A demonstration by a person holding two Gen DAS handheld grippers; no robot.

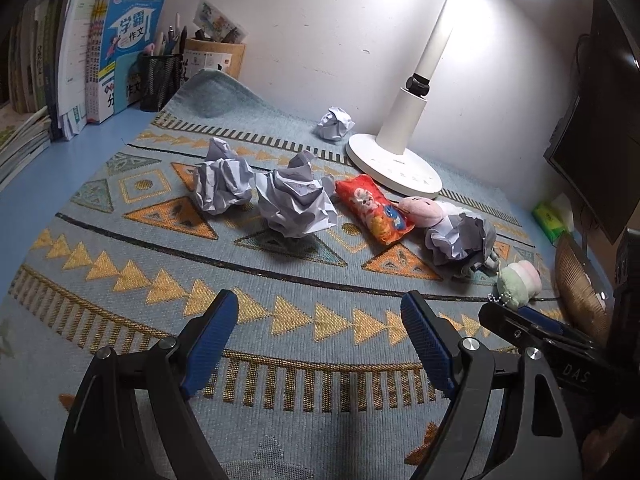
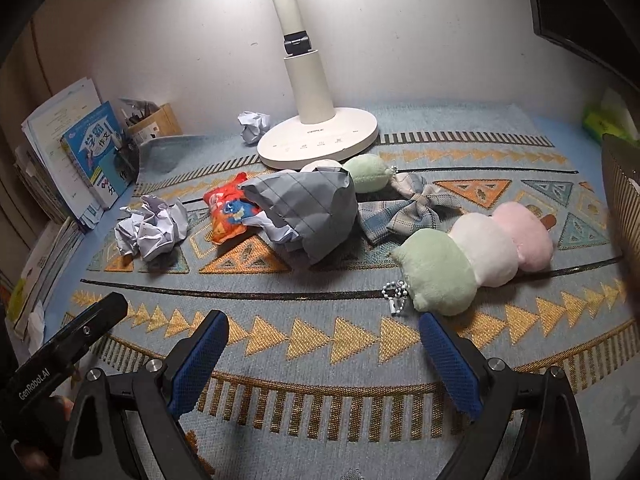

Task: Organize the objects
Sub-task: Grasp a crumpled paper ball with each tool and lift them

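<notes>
Paper balls, four: two (image 1: 224,186) (image 1: 296,200) at 12 o'clock of the left claw (image 1: 320,332), one (image 1: 335,123) by the lamp (image 1: 394,160), one (image 1: 456,240) at 1 o'clock. Snack bag (image 1: 372,208), one. Plush skewer (image 2: 476,256), one, at 1 o'clock, just beyond the right claw (image 2: 324,352). Both claws wide apart, empty, over the mat (image 1: 120,280).
</notes>
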